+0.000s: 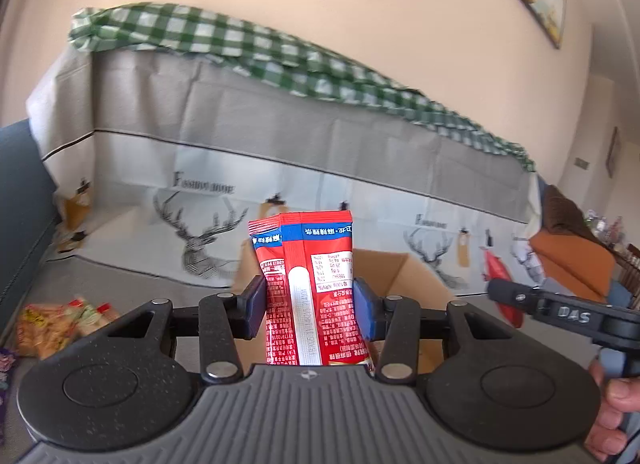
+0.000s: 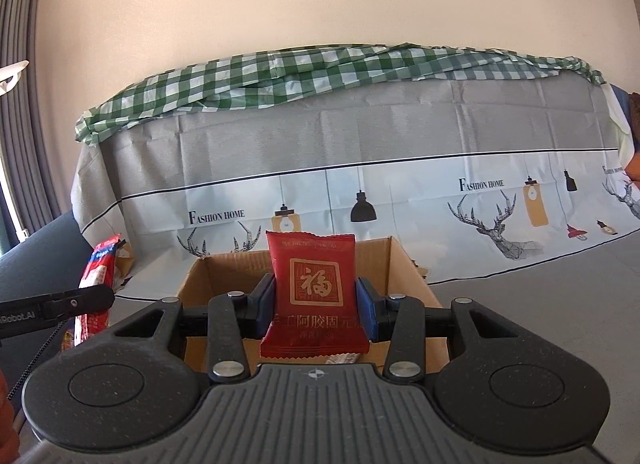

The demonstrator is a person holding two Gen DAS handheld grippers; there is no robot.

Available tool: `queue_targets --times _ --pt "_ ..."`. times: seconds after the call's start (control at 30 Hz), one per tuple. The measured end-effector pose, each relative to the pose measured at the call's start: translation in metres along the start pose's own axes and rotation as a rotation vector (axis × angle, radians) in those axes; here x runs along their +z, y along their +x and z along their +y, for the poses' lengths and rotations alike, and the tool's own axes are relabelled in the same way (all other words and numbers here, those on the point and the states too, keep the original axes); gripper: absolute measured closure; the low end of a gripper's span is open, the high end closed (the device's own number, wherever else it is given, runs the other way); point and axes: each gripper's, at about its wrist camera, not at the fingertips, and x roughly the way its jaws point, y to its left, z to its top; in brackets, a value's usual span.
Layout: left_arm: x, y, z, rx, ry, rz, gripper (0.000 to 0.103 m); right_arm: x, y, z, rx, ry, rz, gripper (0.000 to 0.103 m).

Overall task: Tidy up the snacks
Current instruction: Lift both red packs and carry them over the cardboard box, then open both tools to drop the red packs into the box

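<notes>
My left gripper (image 1: 310, 306) is shut on a red and blue snack packet (image 1: 316, 288), held upright in front of an open cardboard box (image 1: 412, 272). My right gripper (image 2: 316, 304) is shut on a dark red snack pouch (image 2: 314, 296) with a gold square emblem, held upright over the same cardboard box (image 2: 404, 264). The right gripper and its pouch also show at the right of the left wrist view (image 1: 500, 284). The left gripper and its packet show at the left of the right wrist view (image 2: 96, 288).
Several loose snack packets (image 1: 60, 324) lie on the grey surface at the left. A sofa back under a deer-print cover (image 2: 360, 192) and a green checked cloth (image 2: 280, 76) stands behind the box. An orange cushion (image 1: 572, 260) is at the right.
</notes>
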Motion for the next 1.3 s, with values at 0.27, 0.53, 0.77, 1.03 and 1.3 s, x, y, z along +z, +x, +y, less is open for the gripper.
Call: queue_targets --times 0.27,0.53,0.77,1.03,1.3 --pt "-0.004 0.007 -0.017 -0.049 0.009 0.001 0.053 -0.001 -0.002 0.0 -0.019 -0.012 -0.008 0.059" --pt "-0.01 0.014 -0.026 -0.062 -0.009 0.013 0.053 -0.002 -0.001 0.005 -0.024 -0.016 -0.011 0.059" --pt "-0.01 0.021 -0.031 -0.073 -0.017 0.016 0.053 -0.001 0.0 0.004 -0.028 -0.022 -0.01 0.059" --pt "-0.011 0.03 -0.032 -0.124 -0.042 0.065 0.038 -0.002 0.006 0.006 -0.014 -0.023 0.026 0.054" --pt "-0.008 0.031 -0.021 -0.097 -0.068 0.055 0.029 -0.003 0.008 0.005 -0.052 -0.021 0.026 0.043"
